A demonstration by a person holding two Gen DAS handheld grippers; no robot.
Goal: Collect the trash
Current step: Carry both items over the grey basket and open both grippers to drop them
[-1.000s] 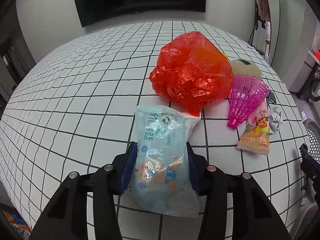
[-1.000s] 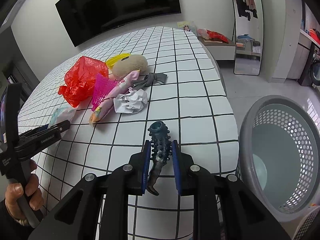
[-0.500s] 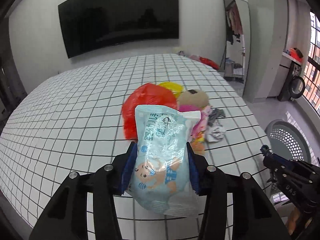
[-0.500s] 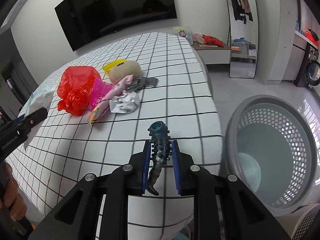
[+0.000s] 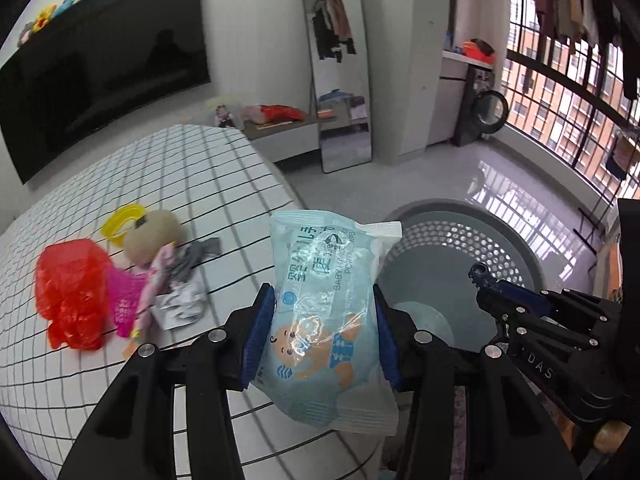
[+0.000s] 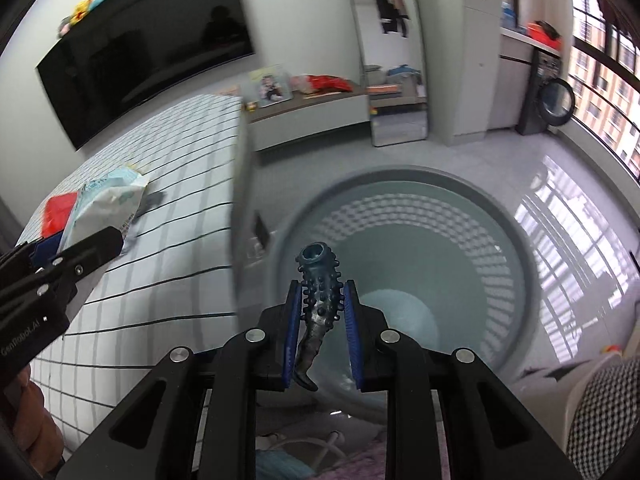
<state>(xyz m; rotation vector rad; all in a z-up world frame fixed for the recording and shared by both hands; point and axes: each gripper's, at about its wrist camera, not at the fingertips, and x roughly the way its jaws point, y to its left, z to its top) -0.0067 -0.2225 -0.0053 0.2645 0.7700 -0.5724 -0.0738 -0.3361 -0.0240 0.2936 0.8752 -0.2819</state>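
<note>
The right tongs [image 6: 320,320] are gripping a dark knobbed rubber piece [image 6: 319,280], its long axis running up the frame between the two blue pads, open end uppermost and curved tail hanging below the grip. In the right wrist view the grey perforated laundry basket [image 6: 404,184] is filling the centre and right of the frame, and the rubber piece is sitting over its near-left wall, with the pale basket floor lying just right of it. The right tongs appear to be the nearer pair to the drop; a short travel toward frame right should bring the piece over the middle of the opening before release.

The left tongs [image 5: 320,332] are clamping a pale blue baby wipes packet [image 5: 326,312], held upright with its long axis vertical and the sealed top at upper centre. In the left wrist view the basket [image 5: 520,232] is lying right of and behind the packet, and the right tongs [image 5: 486,280] are entering from the right edge over it. The packet seems to be hanging near the edge of the checked surface [image 5: 200,184], not yet over the opening.

Remaining trash is lying at centre left of that view: a red plastic bag [image 5: 76,288], a pink shuttlecock [image 5: 126,300] and crumpled paper [image 5: 180,304].
</note>
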